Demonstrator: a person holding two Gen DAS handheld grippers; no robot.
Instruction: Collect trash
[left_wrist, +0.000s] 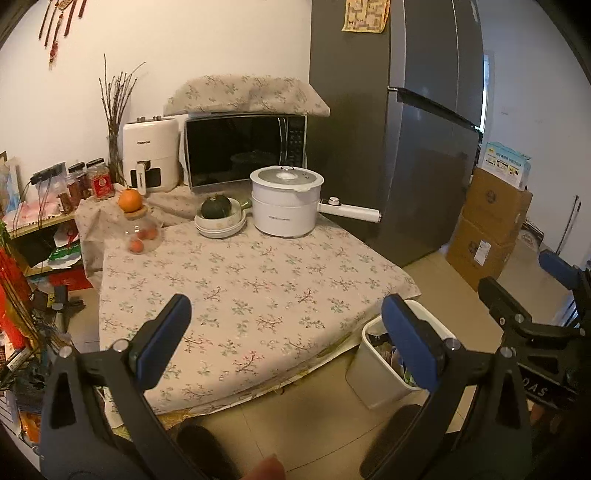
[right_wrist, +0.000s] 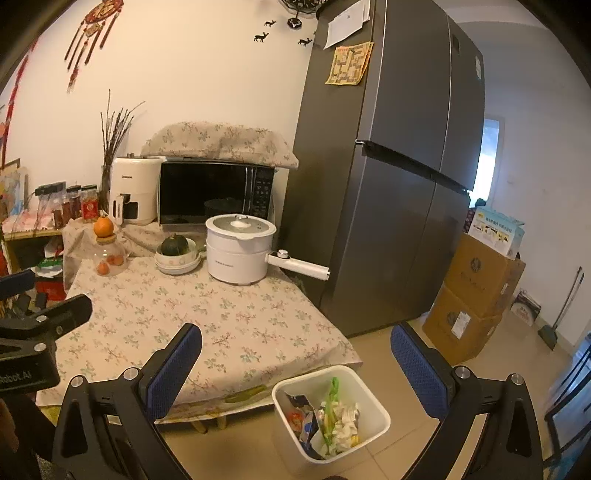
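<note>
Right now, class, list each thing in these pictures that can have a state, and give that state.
Left gripper: jaws open, empty.
Right gripper: jaws open, empty.
Trash bin: upright on the floor, unlidded, holding wrappers and crumpled paper.
Electric pot: lid on.
Microwave: door shut.
Fridge: doors shut.
Glass jar: stoppered, orange on top.

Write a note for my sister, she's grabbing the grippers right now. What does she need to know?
Left gripper: open, holding nothing, above the near edge of the table.
Right gripper: open, holding nothing, above the bin.
Bin: white, on the floor by the table's near corner, with wrappers and crumpled paper already in it.
Table: only the pot, a bowl with a squash and a jar with an orange on top show. No loose trash in view.
Done: the trash looks collected.
Left: look around once more for stray bits outside these views.
</note>
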